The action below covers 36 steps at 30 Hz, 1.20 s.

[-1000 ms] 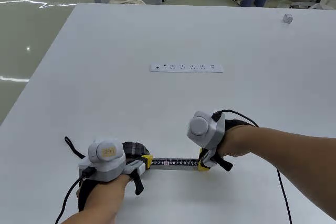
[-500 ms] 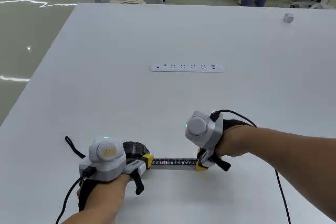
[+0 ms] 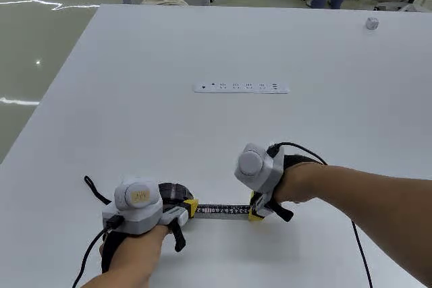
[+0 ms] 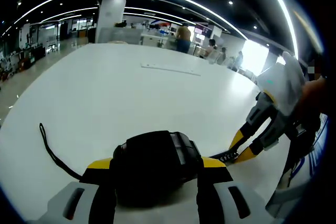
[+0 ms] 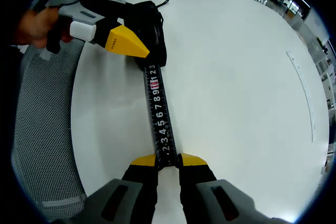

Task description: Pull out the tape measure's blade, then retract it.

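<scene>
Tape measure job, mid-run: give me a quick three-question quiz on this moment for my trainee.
1. True or false: the left gripper is shut on the tape measure's black case.
2. What does the right gripper pinch? A) the case's black strap B) the end of the blade C) nothing
3. Short answer: in the head view, what long white thing lies on the table beyond both grippers?
Key: 1 true; 2 B; 3 the power strip.
</scene>
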### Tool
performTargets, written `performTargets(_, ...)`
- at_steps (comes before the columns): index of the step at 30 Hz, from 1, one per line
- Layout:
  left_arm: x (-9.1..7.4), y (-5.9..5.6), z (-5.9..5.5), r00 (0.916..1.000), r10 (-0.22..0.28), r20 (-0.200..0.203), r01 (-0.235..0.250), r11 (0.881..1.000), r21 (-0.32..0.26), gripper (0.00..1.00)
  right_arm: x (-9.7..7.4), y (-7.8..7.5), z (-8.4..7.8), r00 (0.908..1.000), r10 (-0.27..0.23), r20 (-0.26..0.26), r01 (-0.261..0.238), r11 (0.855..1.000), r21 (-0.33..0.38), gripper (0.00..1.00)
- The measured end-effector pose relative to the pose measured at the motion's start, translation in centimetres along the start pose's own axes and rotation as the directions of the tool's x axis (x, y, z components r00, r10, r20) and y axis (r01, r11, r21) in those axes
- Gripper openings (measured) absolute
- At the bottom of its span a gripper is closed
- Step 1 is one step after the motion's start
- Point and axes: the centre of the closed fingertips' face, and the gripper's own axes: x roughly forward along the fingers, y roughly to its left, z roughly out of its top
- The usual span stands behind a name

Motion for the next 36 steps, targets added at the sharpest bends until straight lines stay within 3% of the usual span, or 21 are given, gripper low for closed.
performTargets(36,0.0,0.0,-0.1,1.0000,-0.004,-0.002,0.004,1.000,-0.001,0.59,1.0,0.5,2.4,0.9994,0.010,0.034,-0.010,1.000,-0.012,0.15)
